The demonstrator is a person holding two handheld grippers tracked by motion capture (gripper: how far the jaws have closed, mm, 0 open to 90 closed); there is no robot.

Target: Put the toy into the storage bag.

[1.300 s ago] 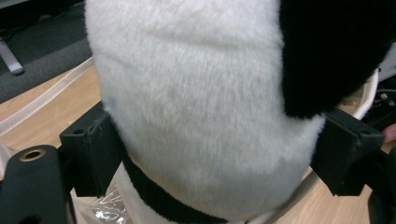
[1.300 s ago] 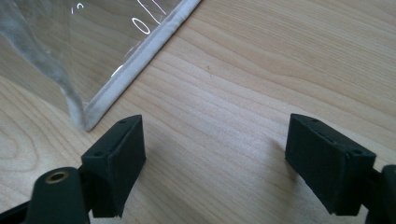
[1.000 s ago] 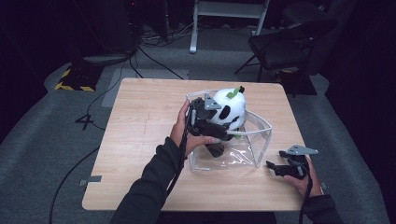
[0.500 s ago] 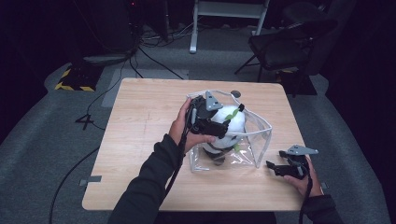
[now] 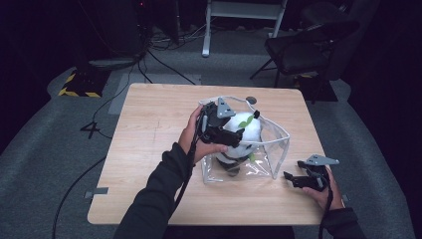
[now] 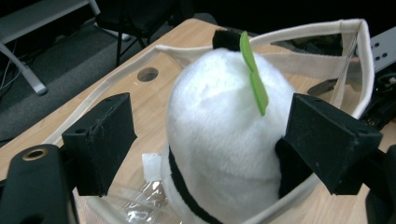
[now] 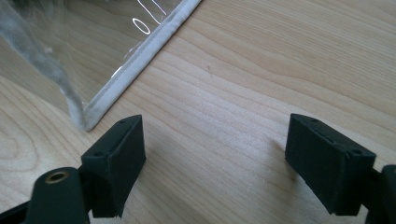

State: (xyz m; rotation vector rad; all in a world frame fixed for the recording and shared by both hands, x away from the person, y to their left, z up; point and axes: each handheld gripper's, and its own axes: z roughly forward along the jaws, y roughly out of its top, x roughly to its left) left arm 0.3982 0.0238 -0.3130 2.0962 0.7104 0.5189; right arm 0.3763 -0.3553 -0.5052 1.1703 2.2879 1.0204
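A person's left gripper (image 5: 225,130) lowers a white plush toy (image 5: 242,133) with a green leaf (image 6: 253,74) into a clear plastic bag (image 5: 276,149) standing open on the wooden tabletop (image 5: 149,149). Its 2 jaws are spread beside the plush; only the right-hand jaw visibly touches it, so whether they are still clamping cannot be told. The right gripper (image 5: 304,180) rests on the tabletop near the bag's corner, jaws apart and empty. With nothing steadying the bag, the toy could snag its white rim (image 6: 289,37) and tip it over.
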